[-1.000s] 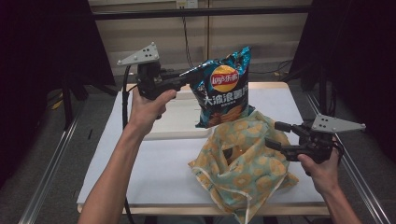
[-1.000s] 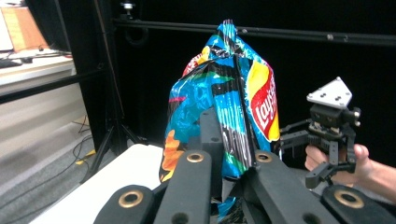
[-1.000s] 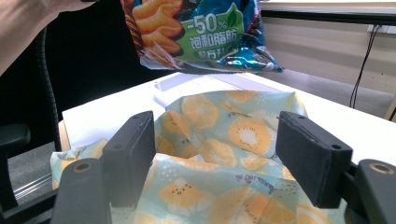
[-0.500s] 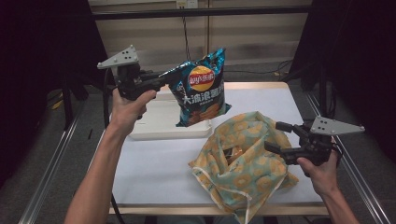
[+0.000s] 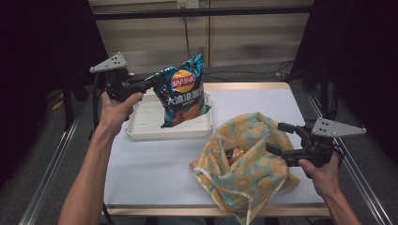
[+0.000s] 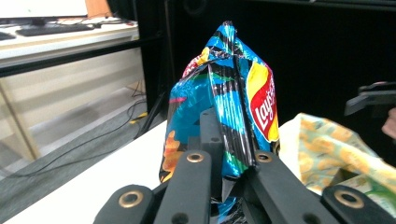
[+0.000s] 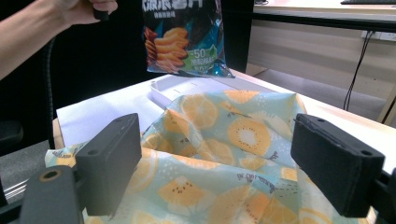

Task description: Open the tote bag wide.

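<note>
Above the white tray [image 5: 141,132] at the far left of the worktop [image 5: 155,168], the left gripper [image 5: 151,82] holds a blue crisp bag [image 5: 183,96] by its upper left edge, with the bag hanging free in the air over the tray. In the left gripper view the two black jaws stand pinched tight on the crinkled foil of the crisp bag [image 6: 224,107], which rises upright straight ahead of them, its red and yellow logo turned to the right. The left hand [image 5: 115,110] wraps the gripper's handle from below. At the near right of the worktop lies a cloth bag [image 5: 248,159] printed with orange and lemon slices, its mouth gaping upward and something orange showing inside. The right gripper [image 5: 280,139] sits at the right edge of that cloth bag, level with it, held by the right hand [image 5: 324,176]. Its jaws have just been opening and now stand wide apart; in the right gripper view the cloth bag [image 7: 219,140] spreads below and between them, and neither pad presses on the fabric. Beyond the cloth, that view shows the lower end of the crisp bag [image 7: 184,42] hanging above the tray [image 7: 187,88], well apart from the right jaws.
</note>
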